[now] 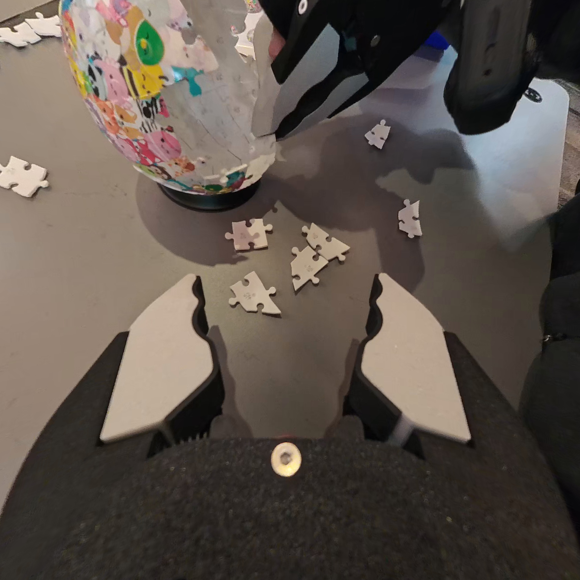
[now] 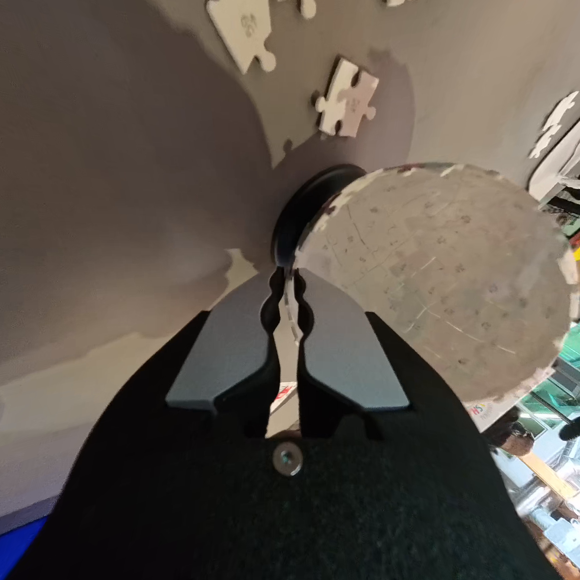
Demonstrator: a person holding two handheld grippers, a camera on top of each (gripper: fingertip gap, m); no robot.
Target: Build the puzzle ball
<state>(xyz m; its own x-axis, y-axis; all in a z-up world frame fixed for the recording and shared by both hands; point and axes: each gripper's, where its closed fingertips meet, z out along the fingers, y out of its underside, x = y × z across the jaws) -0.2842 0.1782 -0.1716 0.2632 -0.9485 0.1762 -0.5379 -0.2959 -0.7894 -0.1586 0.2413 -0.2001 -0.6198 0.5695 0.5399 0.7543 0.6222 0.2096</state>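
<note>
Grey matte table [image 1: 78, 282], part-built puzzle ball [image 1: 150, 103] seated on black ring stand [image 1: 210, 199].

Ball shell: glossy, bright cartoon print outside, pale grey inside with faint seam lines; jagged open edge faces the right gripper [image 2: 287, 277]. That gripper's wavy-edged black jaws are nearly closed, pinching a thin curved puzzle piece [image 2: 290, 310] edge-on, its tip touching the ball's lower rim just beside the stand. Left gripper [image 1: 287, 282] hovers low over the table, jaws spread wide, holding nothing; grey flat pads [image 1: 163, 361], black textured body. Loose pieces [image 1: 254, 296] lie face-down, white, knobbed, between its fingertips and the stand.
</note>
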